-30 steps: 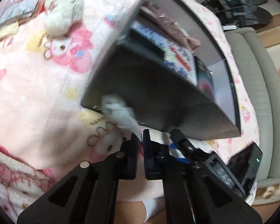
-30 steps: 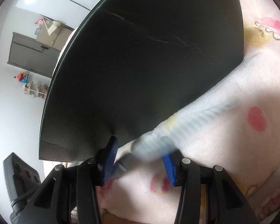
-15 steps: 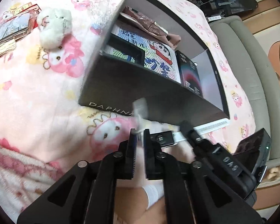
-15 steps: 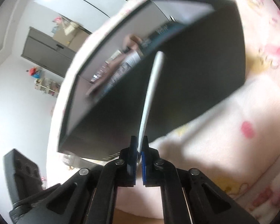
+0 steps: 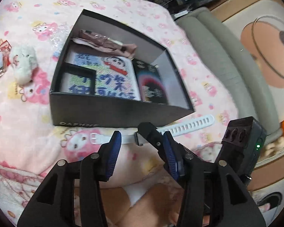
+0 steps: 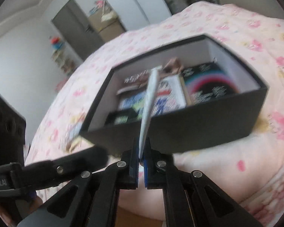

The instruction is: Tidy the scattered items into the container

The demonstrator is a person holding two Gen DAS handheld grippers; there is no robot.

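Blurring hides detail: right gripper (image 6: 141,158) pinches the white watch strap (image 6: 148,102) before the black box (image 6: 208,132); left gripper (image 5: 142,151) opening, empty.

The left hand-held gripper (image 5: 141,141) points downward, its jaws opening with nothing pressed between them. The right hand-held gripper (image 6: 141,151) is clamped tight on a white strap (image 6: 148,102).

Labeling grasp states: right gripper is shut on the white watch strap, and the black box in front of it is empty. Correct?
Not quite. The right gripper is shut on the white watch strap, but the black box is not empty: the right wrist view shows printed packs and other items inside.
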